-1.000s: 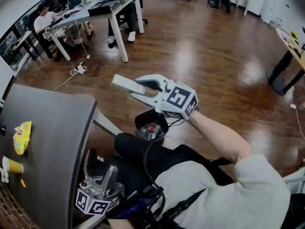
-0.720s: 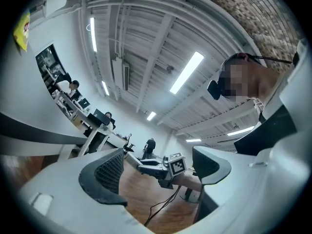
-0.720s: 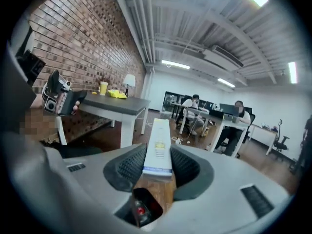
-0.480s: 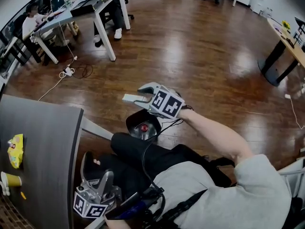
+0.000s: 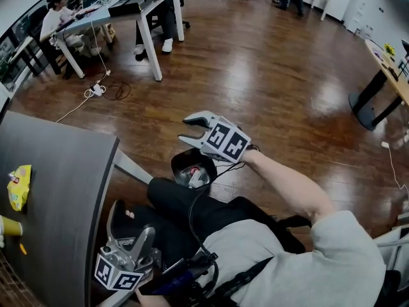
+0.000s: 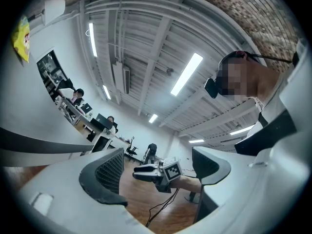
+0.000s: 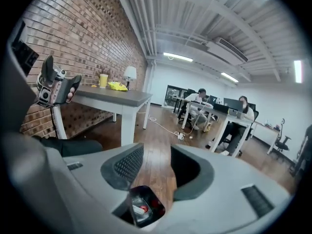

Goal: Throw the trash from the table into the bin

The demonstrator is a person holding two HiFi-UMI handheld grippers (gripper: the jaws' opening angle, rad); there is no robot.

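My right gripper point(image 5: 190, 128) hangs over the black bin point(image 5: 193, 169) on the floor. Its jaws have just been opening and nothing is between them. In the right gripper view the bin point(image 7: 144, 207) shows below the open jaws, with a red-marked piece and pale trash inside. A yellow packet point(image 5: 18, 187) and a paper cup point(image 5: 7, 226) lie on the dark grey table point(image 5: 64, 184) at the left. My left gripper point(image 5: 132, 226) is low beside the table edge, open and empty, pointing up. Between its jaws the left gripper view shows the right gripper point(image 6: 146, 170).
The person's black-trousered legs point(image 5: 185, 210) lie just behind the bin. A cable point(image 5: 204, 190) runs down from the right gripper past the bin. White desks with seated people point(image 5: 128, 8) stand far back on the wooden floor. The table leg point(image 5: 131, 169) slants near the bin.
The right gripper has dropped lower toward the bin and tipped downward. A pale flat piece seen at its jaws earlier is gone, and a pale item now lies in the bin. The left gripper stayed put.
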